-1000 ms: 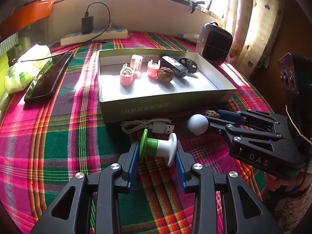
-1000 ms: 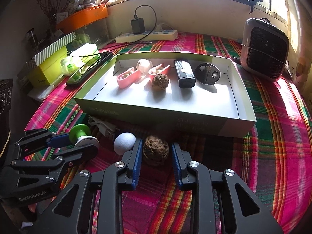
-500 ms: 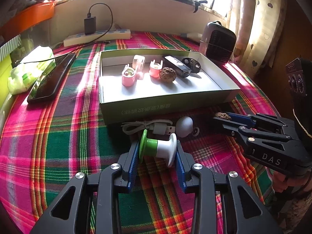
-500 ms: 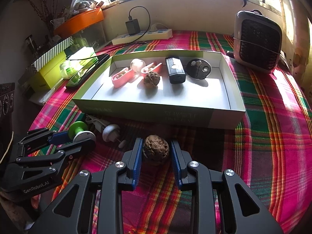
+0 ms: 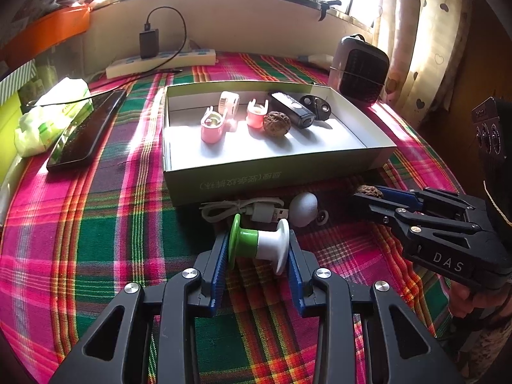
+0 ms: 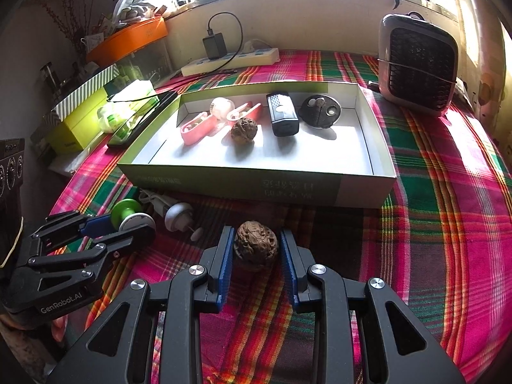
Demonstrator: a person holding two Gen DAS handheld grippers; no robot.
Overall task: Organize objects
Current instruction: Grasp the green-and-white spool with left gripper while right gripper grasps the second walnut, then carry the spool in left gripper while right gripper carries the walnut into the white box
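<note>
L gripper [image 5: 257,249] is clamped on the green-and-white spool [image 5: 260,245]: pads press its two end flanges and the jaws have just closed a touch tighter on it. The spool's long axis runs 9-to-3 across the jaws, green disc at the 9 side, white disc at the 3 side, so the grip is end to end rather than on the waist. R gripper [image 6: 255,249] holds a walnut [image 6: 255,249] w/ jaws nearly shut around it; it's roundish, no real axis to mind. The open box [image 5: 275,172] is the goal, I'd judge, since it already holds a 2nd walnut [image 5: 276,122], pink clips and a black fob. From either set of jaws the box lies at 12, its near wall standing betw. load and floor, so each load must rise over that wall before going fwd. Both hands sit about equally near; R faces the emptier 3 o'clock half. A white knob [image 5: 303,204] and USB cable [image 5: 243,209] lie on the plaid cloth [image 5: 96,240] at 12 of the spool, just short of the wall, both loose.
</note>
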